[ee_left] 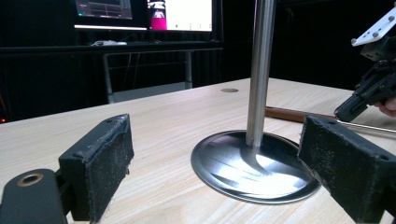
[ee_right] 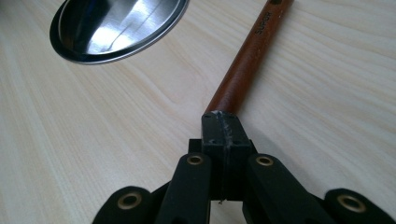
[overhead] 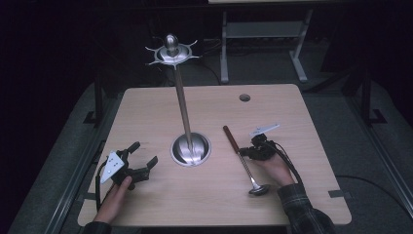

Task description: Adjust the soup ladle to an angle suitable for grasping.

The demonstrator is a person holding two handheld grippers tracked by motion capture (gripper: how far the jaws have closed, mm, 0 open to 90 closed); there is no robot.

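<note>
A steel utensil stand [overhead: 182, 102] rises from a round base [overhead: 191, 148] at mid-table, with a ring of hooks [overhead: 171, 51] on top. To its right a ladle [overhead: 230, 138] lies flat, brown wooden handle pointing away and metal bowl [overhead: 258, 189] nearest the person. My right gripper [overhead: 243, 152] is shut on the ladle where handle meets thin shaft; in the right gripper view the jaws [ee_right: 223, 128] meet with the handle [ee_right: 247, 60] running out ahead. My left gripper [overhead: 145, 152] stands open left of the base, its pads [ee_left: 105, 161] wide apart and nothing between them.
The wooden table [overhead: 146, 107] has a round cable hole [overhead: 245, 97] at the far right. The left gripper view takes in the stand's base [ee_left: 252, 165], its pole [ee_left: 259, 70] and the right gripper [ee_left: 348, 109] on the ladle. Monitors [ee_left: 180, 14] glow behind.
</note>
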